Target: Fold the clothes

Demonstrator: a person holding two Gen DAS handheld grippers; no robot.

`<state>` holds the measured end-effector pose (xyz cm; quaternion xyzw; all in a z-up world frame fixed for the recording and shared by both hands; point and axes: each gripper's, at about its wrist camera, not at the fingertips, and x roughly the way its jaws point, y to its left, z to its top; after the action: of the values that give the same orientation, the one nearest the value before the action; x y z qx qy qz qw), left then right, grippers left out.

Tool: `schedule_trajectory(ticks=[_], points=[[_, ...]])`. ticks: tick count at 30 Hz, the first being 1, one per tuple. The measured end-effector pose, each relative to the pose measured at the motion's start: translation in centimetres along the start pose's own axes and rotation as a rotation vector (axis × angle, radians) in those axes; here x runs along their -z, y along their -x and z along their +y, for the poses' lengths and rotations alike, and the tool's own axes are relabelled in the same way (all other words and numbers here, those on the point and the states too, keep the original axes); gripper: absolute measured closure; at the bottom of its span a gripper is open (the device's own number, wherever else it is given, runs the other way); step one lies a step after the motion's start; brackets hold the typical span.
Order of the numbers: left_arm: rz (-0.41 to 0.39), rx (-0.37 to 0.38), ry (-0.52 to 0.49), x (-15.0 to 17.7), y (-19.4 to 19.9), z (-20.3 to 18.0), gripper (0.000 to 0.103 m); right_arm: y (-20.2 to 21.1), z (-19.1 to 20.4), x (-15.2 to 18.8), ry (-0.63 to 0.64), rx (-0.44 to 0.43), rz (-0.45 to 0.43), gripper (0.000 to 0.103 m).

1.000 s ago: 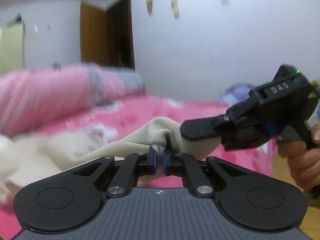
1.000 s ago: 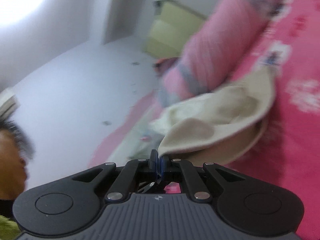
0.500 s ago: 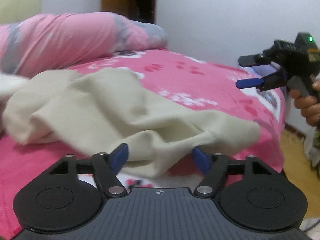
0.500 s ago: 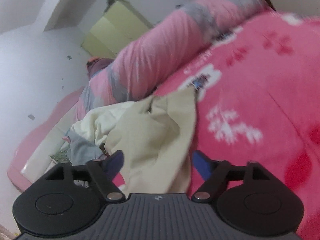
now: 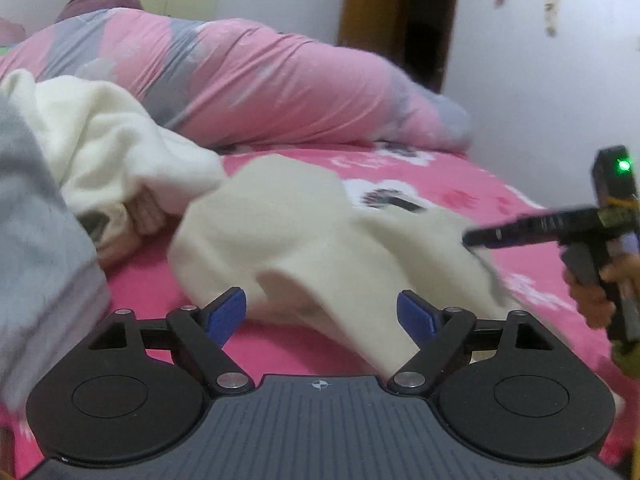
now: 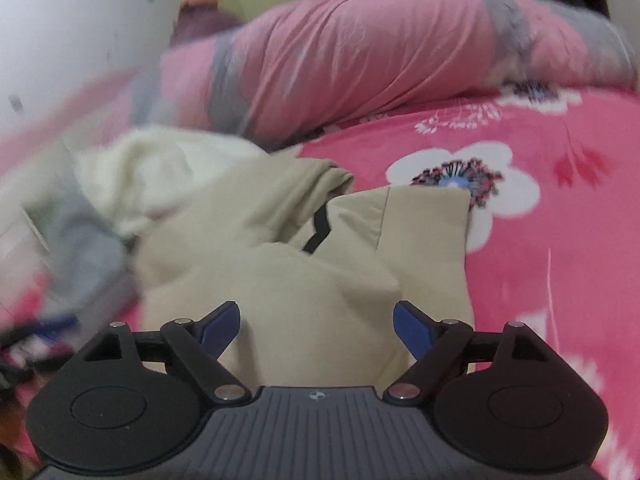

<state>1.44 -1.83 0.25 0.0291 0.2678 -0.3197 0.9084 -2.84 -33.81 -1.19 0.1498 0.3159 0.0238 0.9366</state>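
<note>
- Two grippers, neither holding cloth: your left gripper (image 5: 322, 314) has its jaws opening over the near edge of the beige garment (image 6: 304, 264), pads clear of it; your right gripper (image 6: 316, 322) stands wide.
- Garment lies rumpled on the pink bed (image 6: 560, 264), near the white fleece (image 5: 108, 140) at left.
- Before any fold, flatten it: pinch two opposite corners, one per gripper.
- Grab a single layer only; bunched cloth will skew the crease.
</note>
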Motion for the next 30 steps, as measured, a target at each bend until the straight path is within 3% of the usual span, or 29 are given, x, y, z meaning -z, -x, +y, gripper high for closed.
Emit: schedule_trajectory(ticks=[3,5,8,9,10,11,12,14,17,20,23,30], points=[[0.017,-0.066,-0.052,-2.0,-4.2,0.4,0.018,-2.7,0.3,-0.4,0.069,0.067,0.028,0.017],[0.044,-0.076,-0.086,-3.1,-7.2,0.2,0.019,-3.6,-0.2,-0.4,0.051,0.05,0.08,0.025],[0.085,-0.104,-0.187,-3.2,-10.6,-1.2,0.023,-2.3,-0.2,0.5,0.042,-0.006,0.099,0.043],[0.091,-0.113,-0.221,-2.8,-11.2,-1.7,0.024,-1.7,-0.1,0.7,0.044,-0.022,0.095,0.054],[0.097,-0.122,-0.254,-2.3,-11.8,-2.2,0.028,-1.0,0.0,1.0,0.04,-0.046,0.094,0.067],[0.091,-0.125,-0.28,-1.8,-12.0,-2.6,0.038,-0.6,-0.1,1.2,0.029,-0.071,0.096,0.07],[0.084,-0.114,-0.287,-1.3,-12.0,-2.8,0.045,-0.3,-0.1,1.5,0.02,-0.094,0.099,0.073],[0.076,-0.092,-0.277,-0.7,-11.8,-3.2,0.072,-0.4,0.1,1.7,0.023,-0.109,0.103,0.081],[0.058,-0.108,-0.237,-0.6,-10.7,-3.7,0.098,-0.5,-0.1,1.6,-0.046,-0.182,0.107,0.09],[0.021,-0.122,-0.216,-0.6,-8.3,-4.0,0.102,1.1,0.7,1.8,-0.085,-0.341,0.076,0.093],[0.0,-0.111,-0.195,-0.4,-5.4,-3.8,0.102,2.8,3.0,2.9,-0.061,-0.43,0.084,0.093],[0.045,-0.069,-0.091,2.0,0.9,-1.6,0.102,3.1,11.5,9.2,0.022,-0.627,0.254,0.093]])
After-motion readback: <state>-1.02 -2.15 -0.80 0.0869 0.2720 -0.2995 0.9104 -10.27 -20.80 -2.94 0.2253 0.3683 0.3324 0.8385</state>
